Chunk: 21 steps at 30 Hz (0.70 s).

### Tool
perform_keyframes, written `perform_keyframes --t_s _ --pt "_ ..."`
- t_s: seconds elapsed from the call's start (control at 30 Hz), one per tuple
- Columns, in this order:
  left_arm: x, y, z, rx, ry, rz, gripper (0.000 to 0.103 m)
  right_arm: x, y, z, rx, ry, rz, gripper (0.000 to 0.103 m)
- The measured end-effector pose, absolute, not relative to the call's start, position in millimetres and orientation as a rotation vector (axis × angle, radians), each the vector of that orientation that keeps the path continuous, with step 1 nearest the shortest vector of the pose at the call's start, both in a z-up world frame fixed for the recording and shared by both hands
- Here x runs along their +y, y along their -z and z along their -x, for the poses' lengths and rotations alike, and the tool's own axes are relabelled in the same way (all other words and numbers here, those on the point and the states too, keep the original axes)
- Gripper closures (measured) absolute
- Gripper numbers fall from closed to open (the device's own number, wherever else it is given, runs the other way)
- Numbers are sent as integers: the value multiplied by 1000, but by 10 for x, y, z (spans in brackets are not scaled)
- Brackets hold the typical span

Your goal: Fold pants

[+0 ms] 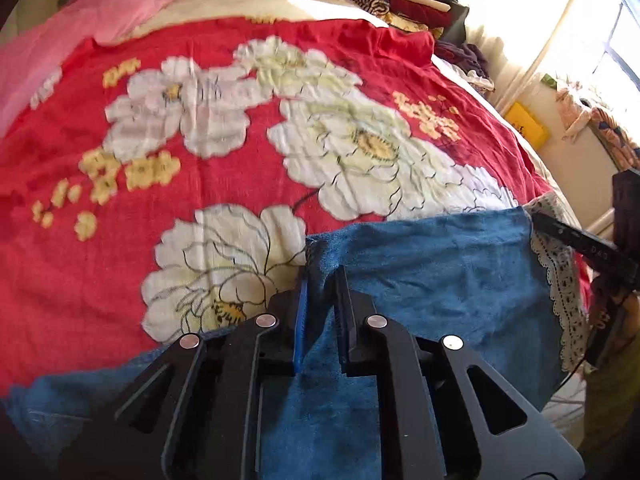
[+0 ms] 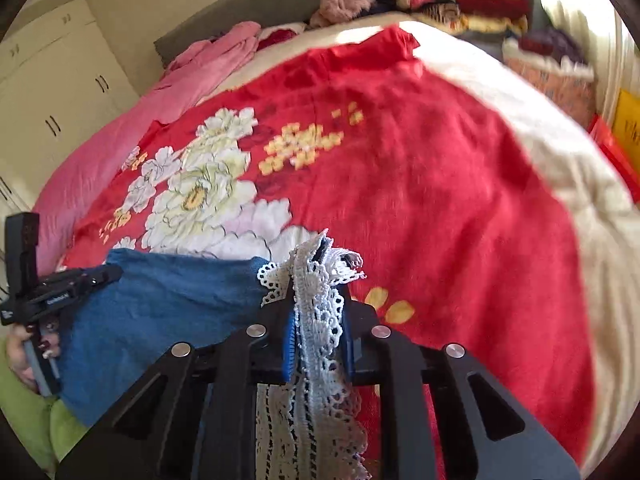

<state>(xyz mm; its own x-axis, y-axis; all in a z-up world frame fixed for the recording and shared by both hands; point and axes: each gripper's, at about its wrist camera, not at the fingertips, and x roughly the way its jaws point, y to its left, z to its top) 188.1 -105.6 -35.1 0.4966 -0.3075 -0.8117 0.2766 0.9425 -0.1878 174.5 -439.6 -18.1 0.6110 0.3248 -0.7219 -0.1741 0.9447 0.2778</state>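
Since your left gripper (image 1: 322, 280) is pinched on the pants (image 1: 420, 272) at one blue corner and your right gripper (image 2: 316, 276) is clamped on the lace trim (image 2: 320, 320) at the other, that held edge runs straight between your hands over the floral bedspread (image 1: 240, 60), neither hand nearer.

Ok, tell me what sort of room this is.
Most likely a bedroom: a bed under a red flowered bedspread, stacks of folded clothes at its far end, and cream cupboards along the wall.
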Motion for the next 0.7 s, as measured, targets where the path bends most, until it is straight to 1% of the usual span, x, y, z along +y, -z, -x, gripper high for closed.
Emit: perform_keyframes --t_s 0.1,0.17,0.33,0.43,0.47,0.5,0.53,0.57,0.63,0.67,0.7 --pt "-1085 208 -1921 958 348 18 99 -4413 -8 -1798 812 -285 -156 87" --pt "-1095 192 -1989 958 343 24 100 -4417 -26 -1893 809 -280 -136 87" --pt "-1116 450 -2034 985 320 9 99 -4339 273 -2120 909 -258 -85 86" --pt "-1069 533 -2032 988 322 35 95 -4336 364 -2149 921 -238 -85 80" --pt "-1058 523 -2034 991 326 38 95 -4355 348 -2137 916 -221 -86 70" --pt "-1033 497 -2029 993 327 50 90 -4376 327 -2120 914 -211 -87 65" --pt "-1003 468 -2015 993 320 60 79 -4415 292 -2082 911 -199 -98 58" --pt "-957 424 -1981 988 315 72 75 -4453 248 -2030 903 -198 -116 56" --pt "-878 334 -1887 967 308 79 70 -4547 153 -1880 875 -205 -158 53" --pt "-839 298 -1834 958 299 76 69 -4610 97 -1763 855 -202 -181 51" --pt "-775 254 -1754 950 279 75 65 -4661 66 -1660 843 -201 -202 50"
